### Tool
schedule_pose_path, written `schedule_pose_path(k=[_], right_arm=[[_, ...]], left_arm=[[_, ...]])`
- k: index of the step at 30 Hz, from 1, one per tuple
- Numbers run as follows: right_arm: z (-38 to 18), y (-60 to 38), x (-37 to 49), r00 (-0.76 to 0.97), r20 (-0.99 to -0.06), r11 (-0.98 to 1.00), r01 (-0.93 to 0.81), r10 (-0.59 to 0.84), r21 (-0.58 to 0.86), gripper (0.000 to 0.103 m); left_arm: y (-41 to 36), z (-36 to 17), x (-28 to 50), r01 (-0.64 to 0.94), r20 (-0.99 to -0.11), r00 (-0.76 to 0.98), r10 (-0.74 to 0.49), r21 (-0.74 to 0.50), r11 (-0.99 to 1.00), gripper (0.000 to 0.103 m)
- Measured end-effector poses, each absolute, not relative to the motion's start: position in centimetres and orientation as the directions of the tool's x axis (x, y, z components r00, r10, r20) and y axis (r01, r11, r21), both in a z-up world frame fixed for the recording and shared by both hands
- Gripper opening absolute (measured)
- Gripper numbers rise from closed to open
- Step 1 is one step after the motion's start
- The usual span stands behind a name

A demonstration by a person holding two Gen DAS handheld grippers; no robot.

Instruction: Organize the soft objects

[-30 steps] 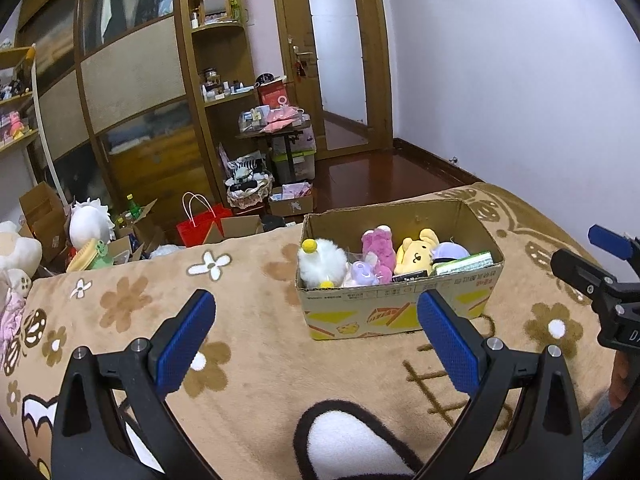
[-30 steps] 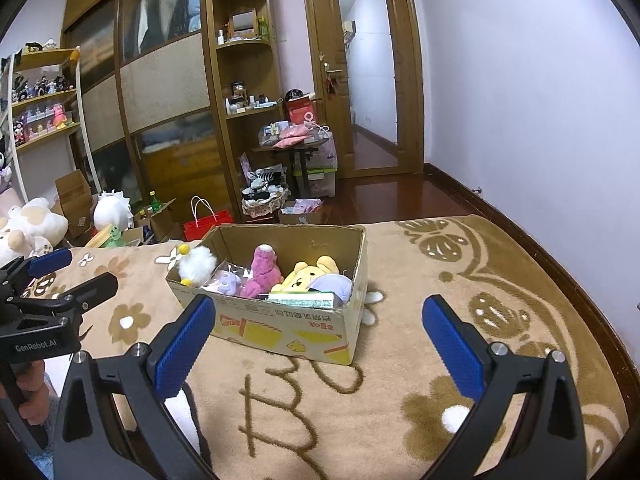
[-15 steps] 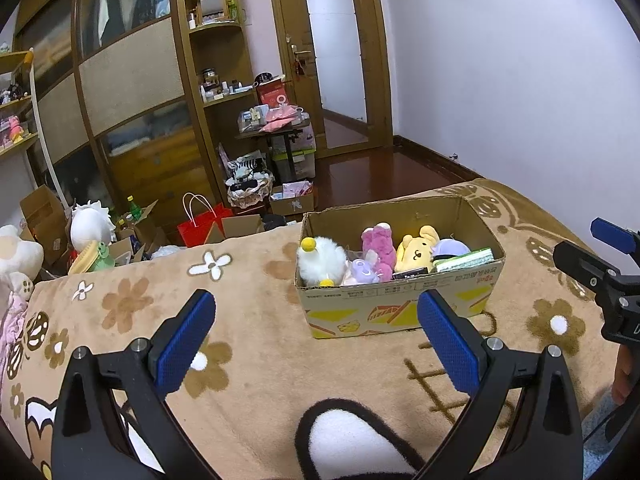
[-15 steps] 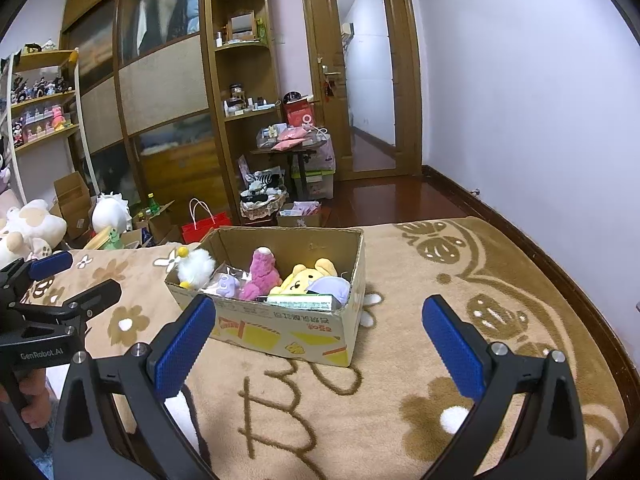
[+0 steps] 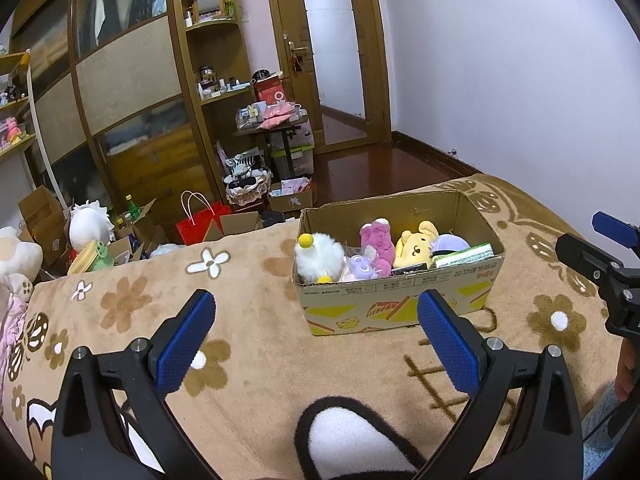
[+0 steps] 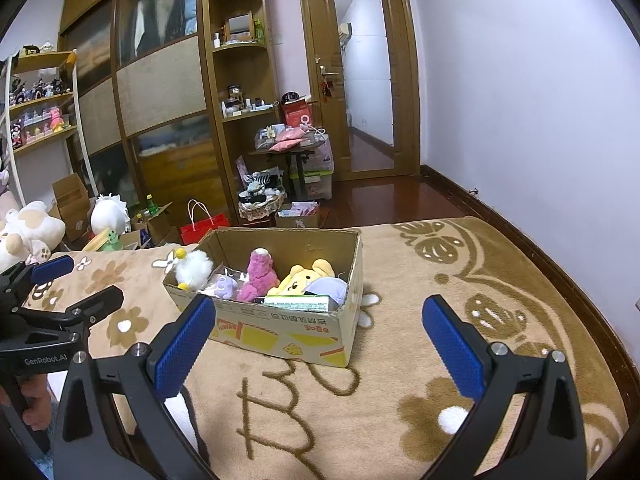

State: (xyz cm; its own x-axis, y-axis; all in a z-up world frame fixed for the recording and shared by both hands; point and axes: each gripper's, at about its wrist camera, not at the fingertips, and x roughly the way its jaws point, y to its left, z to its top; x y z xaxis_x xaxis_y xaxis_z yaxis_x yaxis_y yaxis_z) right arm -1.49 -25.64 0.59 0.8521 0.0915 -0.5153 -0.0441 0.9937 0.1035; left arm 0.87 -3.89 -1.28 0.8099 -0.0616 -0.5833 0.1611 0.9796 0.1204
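Observation:
A cardboard box (image 5: 400,304) (image 6: 288,336) stands on the brown flowered blanket (image 5: 248,280). Inside it lie a white fluffy toy (image 5: 320,258) (image 6: 194,266), a pink plush (image 5: 378,236) (image 6: 260,276), a small lilac plush (image 5: 360,268) (image 6: 220,286), a yellow bear plush (image 5: 414,242) (image 6: 298,278) and a pale purple plush (image 5: 450,243) (image 6: 326,290). My left gripper (image 5: 316,336) hovers open in front of the box with nothing between its pads. My right gripper (image 6: 320,340) is open too, near the box's right front corner, and empty.
A green-and-white flat packet (image 5: 464,254) rests on the toys in the box. Beyond the bed edge stand a red bag (image 5: 200,224), cardboard boxes (image 5: 44,216), large plush toys (image 5: 18,256), a cluttered small table (image 5: 276,124), shelves and a wooden door (image 5: 336,56).
Both grippers have drifted slightly; the box sits a little higher and further in each view. Both stay open and empty.

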Motion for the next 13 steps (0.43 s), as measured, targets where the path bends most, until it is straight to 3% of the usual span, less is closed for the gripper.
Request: schedule_pose_path(k=[13], right_arm=[[0.61,-25.80,-1.42,0.852,-0.516,0.994,-0.043,0.090,0.102,0.103]], left_arm=[[-3.70,-1.19,0.86,0.156,-0.591,0.804,-0.058,0.115,0.981,0.100]])
